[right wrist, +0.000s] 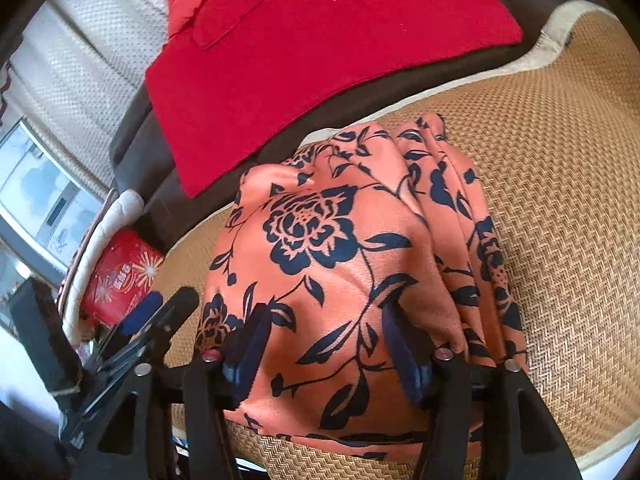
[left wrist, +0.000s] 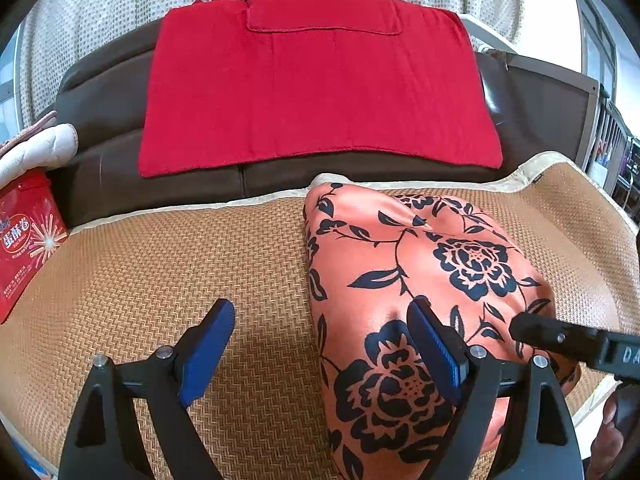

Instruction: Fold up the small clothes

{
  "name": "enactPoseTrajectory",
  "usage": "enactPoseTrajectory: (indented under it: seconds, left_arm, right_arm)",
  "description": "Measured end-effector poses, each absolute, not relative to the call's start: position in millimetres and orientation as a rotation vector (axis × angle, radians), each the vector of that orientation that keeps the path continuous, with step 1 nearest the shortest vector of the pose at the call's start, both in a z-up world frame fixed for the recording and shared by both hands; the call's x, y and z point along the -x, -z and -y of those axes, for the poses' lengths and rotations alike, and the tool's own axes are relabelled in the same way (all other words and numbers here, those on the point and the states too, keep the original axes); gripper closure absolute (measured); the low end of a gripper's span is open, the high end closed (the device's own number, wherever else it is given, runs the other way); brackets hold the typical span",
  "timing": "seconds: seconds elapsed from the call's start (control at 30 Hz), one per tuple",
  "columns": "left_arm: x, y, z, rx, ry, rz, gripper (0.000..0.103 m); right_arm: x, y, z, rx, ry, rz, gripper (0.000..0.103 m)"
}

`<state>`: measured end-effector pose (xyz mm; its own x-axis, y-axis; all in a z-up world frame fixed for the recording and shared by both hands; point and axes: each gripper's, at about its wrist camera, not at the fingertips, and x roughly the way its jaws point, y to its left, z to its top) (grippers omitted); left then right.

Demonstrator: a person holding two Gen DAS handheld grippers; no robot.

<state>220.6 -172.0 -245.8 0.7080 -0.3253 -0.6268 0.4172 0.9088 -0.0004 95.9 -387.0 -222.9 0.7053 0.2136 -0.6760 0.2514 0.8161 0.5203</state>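
Note:
An orange garment with black flower print (left wrist: 420,280) lies folded in a stack on the woven mat (left wrist: 180,272). My left gripper (left wrist: 320,320) is open; its right finger rests on the garment's left part, its left finger is over bare mat. In the right wrist view the garment (right wrist: 340,248) fills the middle, with layered folds along its right side. My right gripper (right wrist: 324,320) is open and its fingers press down on the top of the garment. The right gripper also shows in the left wrist view (left wrist: 568,340), and the left gripper in the right wrist view (right wrist: 160,308).
A red cloth (left wrist: 320,88) drapes over the dark brown sofa back (left wrist: 100,92). A red snack box (left wrist: 24,240) and a white padded item (left wrist: 40,148) stand at the left. The mat's cream border (left wrist: 560,160) runs along the back and right.

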Motion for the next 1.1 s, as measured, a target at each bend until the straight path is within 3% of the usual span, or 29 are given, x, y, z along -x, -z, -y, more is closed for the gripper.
enactPoseTrajectory:
  seconds: [0.47, 0.6, 1.1]
  left_arm:
    - [-240, 272, 183, -0.078, 0.483, -0.837, 0.015]
    - [-238, 284, 188, -0.072, 0.511, -0.89, 0.009]
    - [-255, 238, 202, -0.235, 0.412, -0.755, 0.009]
  right_arm:
    - [-89, 228, 399, -0.713, -0.035, -0.778, 0.039]
    - [-87, 229, 404, -0.758, -0.044, -0.768, 0.039]
    - [-74, 241, 426, -0.956, -0.103, -0.728, 0.039]
